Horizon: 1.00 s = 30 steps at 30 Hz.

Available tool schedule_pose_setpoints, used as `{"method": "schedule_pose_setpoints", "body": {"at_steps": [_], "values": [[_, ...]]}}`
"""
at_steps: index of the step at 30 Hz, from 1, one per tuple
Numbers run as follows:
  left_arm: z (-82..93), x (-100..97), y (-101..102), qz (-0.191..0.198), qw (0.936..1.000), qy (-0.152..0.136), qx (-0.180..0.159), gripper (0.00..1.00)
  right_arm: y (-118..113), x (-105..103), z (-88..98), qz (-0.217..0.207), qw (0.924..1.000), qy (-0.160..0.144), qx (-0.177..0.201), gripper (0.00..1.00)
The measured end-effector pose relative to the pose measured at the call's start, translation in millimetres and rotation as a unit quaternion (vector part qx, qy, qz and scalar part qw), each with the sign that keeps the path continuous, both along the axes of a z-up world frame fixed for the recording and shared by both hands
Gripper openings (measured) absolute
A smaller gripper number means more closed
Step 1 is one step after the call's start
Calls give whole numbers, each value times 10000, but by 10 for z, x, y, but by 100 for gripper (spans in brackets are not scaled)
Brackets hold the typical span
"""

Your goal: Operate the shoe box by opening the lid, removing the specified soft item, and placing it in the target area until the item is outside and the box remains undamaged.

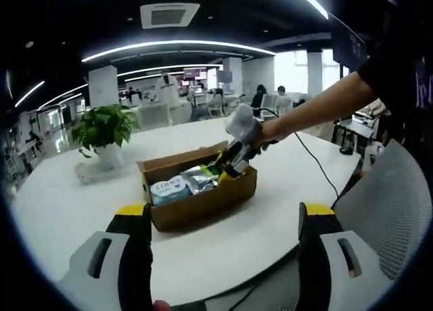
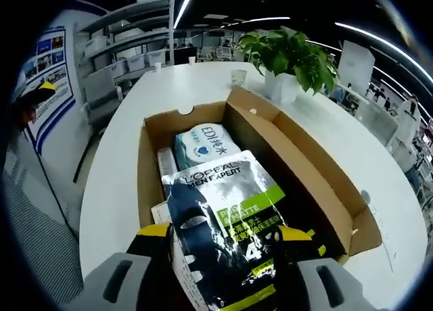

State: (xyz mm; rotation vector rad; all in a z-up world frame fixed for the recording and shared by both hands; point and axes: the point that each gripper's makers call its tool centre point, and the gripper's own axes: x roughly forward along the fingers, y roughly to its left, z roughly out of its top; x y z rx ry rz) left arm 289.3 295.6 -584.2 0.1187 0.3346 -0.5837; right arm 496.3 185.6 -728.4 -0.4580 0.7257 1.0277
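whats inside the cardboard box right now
In the cardboard box: a foil sachet gripped by the right gripper, and a wipes pack. Anything beneath them is covered.

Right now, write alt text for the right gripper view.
The right gripper clamps a silver L'Oreal Men Expert sachet over an open cardboard box on a white table. A wipes pack lies inside; a potted plant stands beyond.

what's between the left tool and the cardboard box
Only bare white table lies between the left tool and the cardboard box, seen in the left gripper view.
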Motion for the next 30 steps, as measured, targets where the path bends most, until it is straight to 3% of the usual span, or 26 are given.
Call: {"method": "schedule_pose_setpoints", "body": {"at_steps": [5,15,18,21,23,25,30], "values": [[-13,-16,-12,-28,10000,47,20,86,61,-62,9,110,9999,40,81,31],[-33,-40,-32,-101,9998,134,44,84,119,-162,21,318,9993,112,138,14],[-33,-38,-32,-108,9998,139,50,84,134,-192,26,501,9987,-48,-11,9],[-32,-36,-31,-113,9998,138,55,83,113,-212,15,789,9957,-358,-313,0],[-29,-32,-29,-112,9998,129,49,83,65,-194,-24,938,9918,-641,-589,0],[-28,-30,-27,-109,9999,123,49,83,77,-217,-21,895,9932,-565,-488,0],[-31,-29,-29,-124,9998,122,54,82,58,-205,17,1025,9896,-794,-624,0]]}}
